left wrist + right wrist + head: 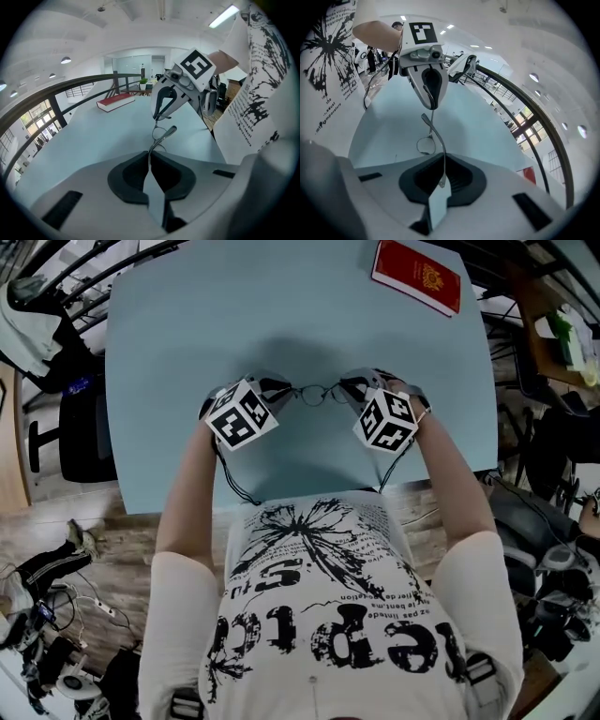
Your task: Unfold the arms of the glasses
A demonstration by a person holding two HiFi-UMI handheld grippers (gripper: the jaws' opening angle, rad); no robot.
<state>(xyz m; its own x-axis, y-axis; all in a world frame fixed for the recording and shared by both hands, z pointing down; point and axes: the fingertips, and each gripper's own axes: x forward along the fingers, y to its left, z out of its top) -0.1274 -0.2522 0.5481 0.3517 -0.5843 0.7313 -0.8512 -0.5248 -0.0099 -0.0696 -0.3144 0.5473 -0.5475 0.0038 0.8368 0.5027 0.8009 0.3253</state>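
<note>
a person in a white printed shirt stands at the near edge of a pale blue tabletop, holding a gripper in each hand. the glasses, thin wire-framed ones, hang between the two grippers over the near part of the tabletop, with a soft shadow under them. the left gripper has them by one end and the right gripper by the other, and the two marker cubes face up at the person. in the left gripper view the dark fingers are pressed together on a thin metal piece of the glasses, which runs out from between them, bends, and leads to a lens ring further out. in the right gripper view the fingers are likewise closed, pinching a slim arm of the glasses that curves up and away from them, with a round lens rim hanging beside it. each gripper shows in the other's view, just past the frame and pointing back at it. a red book lies flat at the far right corner of the tabletop, well apart from the glasses.
</note>
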